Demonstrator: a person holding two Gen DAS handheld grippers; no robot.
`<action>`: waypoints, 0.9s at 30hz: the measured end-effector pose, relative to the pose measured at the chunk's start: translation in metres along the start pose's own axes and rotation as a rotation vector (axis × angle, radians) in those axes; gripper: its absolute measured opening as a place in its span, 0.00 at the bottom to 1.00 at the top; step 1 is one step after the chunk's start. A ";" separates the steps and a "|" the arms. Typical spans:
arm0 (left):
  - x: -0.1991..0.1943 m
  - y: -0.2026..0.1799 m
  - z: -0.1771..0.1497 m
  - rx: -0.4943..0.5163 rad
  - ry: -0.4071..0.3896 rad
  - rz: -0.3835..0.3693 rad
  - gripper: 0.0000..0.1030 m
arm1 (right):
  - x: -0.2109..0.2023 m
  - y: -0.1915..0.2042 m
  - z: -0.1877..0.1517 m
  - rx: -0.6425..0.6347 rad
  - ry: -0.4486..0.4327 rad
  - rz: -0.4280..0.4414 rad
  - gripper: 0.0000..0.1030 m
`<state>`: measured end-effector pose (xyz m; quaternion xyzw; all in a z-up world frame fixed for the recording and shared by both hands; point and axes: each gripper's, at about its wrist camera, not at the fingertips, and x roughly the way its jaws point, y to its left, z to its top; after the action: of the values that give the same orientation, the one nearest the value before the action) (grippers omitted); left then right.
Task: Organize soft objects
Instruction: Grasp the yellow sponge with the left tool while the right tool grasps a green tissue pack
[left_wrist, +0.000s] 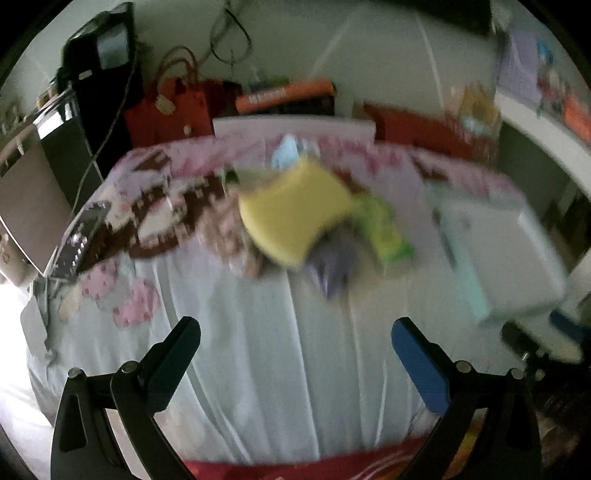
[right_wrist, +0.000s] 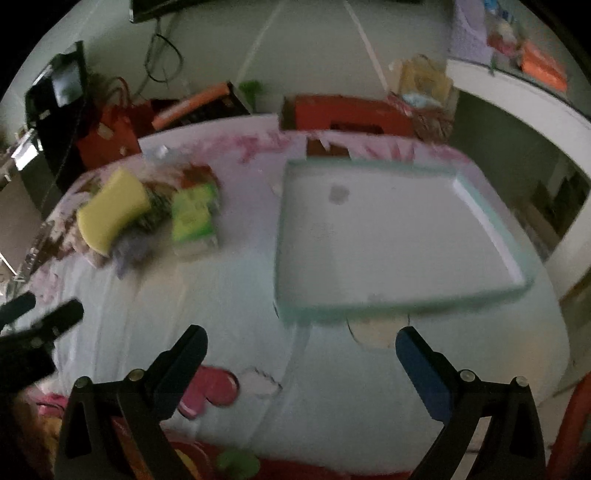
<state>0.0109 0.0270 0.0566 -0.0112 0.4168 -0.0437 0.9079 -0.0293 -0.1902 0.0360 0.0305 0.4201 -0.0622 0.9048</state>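
Observation:
A yellow sponge (left_wrist: 293, 212) (right_wrist: 110, 210) lies on top of a small heap on the cloth-covered table (left_wrist: 258, 332), with a green packet (left_wrist: 384, 229) (right_wrist: 194, 218) to its right and a lilac cloth (left_wrist: 330, 264) (right_wrist: 129, 254) under its near edge. A white tray (right_wrist: 391, 236) (left_wrist: 495, 251) with a pale green rim sits to the right and holds nothing. My left gripper (left_wrist: 295, 343) hangs open well short of the heap, nothing between its fingers. My right gripper (right_wrist: 301, 350) is open too, just in front of the tray's near rim. Both views are motion-blurred.
Red bags (left_wrist: 166, 107), an orange-edged box (left_wrist: 288, 94) and a red box (right_wrist: 347, 114) stand behind the table against the wall. A dark remote-like object (left_wrist: 83, 236) lies at the table's left edge. The left gripper's fingers (right_wrist: 40, 321) show at the left in the right wrist view.

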 end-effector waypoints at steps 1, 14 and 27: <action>-0.005 0.005 0.009 -0.021 -0.028 -0.006 1.00 | -0.003 0.001 0.006 -0.002 -0.012 0.012 1.00; 0.024 0.024 0.049 -0.012 -0.034 -0.014 1.00 | 0.017 0.049 0.064 -0.091 -0.038 0.133 1.00; 0.078 0.005 0.058 0.128 0.049 0.038 1.00 | 0.087 0.082 0.068 -0.169 0.076 0.202 0.84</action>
<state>0.1062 0.0243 0.0353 0.0559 0.4356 -0.0532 0.8968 0.0893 -0.1237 0.0141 -0.0012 0.4525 0.0660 0.8893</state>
